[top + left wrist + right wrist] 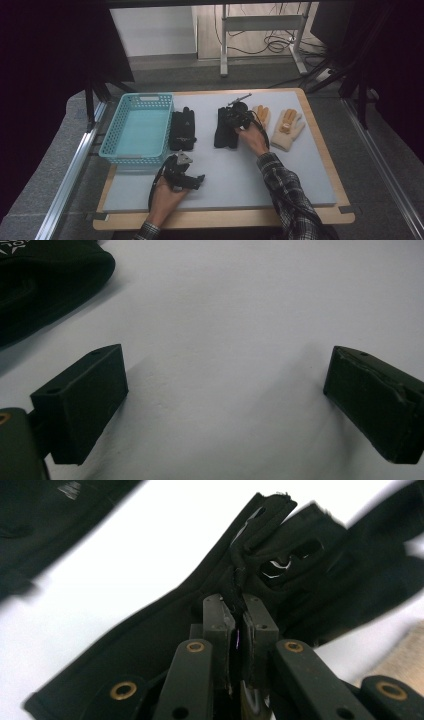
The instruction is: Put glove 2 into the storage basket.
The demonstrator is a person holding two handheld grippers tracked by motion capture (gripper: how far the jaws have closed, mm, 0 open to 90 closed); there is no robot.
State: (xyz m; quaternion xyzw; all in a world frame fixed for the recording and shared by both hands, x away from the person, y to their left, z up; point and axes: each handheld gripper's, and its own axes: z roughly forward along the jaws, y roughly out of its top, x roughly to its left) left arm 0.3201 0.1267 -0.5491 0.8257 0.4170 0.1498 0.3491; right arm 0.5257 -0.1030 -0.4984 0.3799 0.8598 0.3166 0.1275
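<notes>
Glove (226, 131) lies lengthwise, fingertips pointing toward table's far edge.

Right tongs clamped, left tongs wide

Right tongs (239, 617) pinched tight with jaws together; left tongs (225, 400) hover with jaws spread apart.

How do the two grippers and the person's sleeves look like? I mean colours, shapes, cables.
Both grippers are black. The left gripper carries a grey three-cornered plate and a black cable; its jaws are blocky black pads. The right gripper has brass-coloured rivets on its linkage. The sleeves are dark plaid.
</notes>
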